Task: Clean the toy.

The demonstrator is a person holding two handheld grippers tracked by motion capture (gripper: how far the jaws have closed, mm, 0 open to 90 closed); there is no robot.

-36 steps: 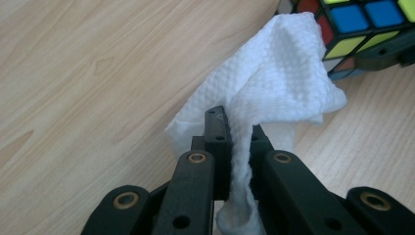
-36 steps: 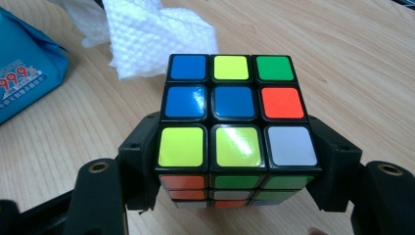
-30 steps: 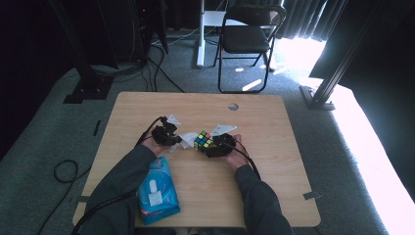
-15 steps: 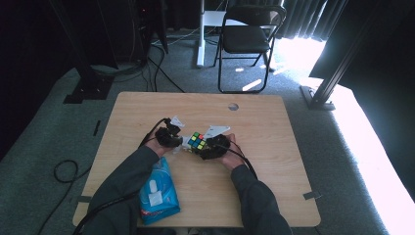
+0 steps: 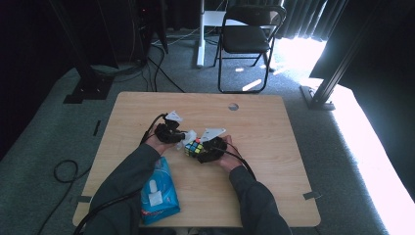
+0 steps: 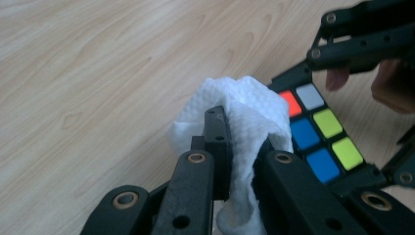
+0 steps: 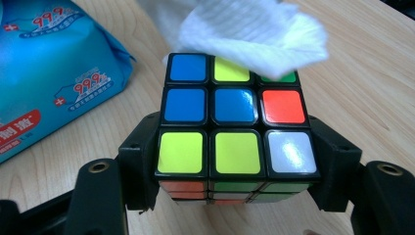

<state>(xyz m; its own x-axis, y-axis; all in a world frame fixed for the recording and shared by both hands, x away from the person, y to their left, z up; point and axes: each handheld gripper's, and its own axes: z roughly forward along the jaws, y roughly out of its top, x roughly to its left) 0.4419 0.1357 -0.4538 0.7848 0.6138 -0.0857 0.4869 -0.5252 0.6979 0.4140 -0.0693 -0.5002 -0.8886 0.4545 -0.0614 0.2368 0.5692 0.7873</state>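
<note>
Two grippers meet mid-table [image 5: 274,117], right gripper [image 7: 235,171] clamping the puzzle cube [image 7: 234,132] by its sides, left gripper [image 6: 240,142] pinching a white wipe [image 6: 244,107], seemingly touching the cube's top, blue wipes pack [image 5: 156,191] nearby.

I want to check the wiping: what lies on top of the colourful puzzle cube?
A crumpled white paper wipe lies over the far edge of the colourful puzzle cube, partly hiding its far row; the other six stickers show.
</note>
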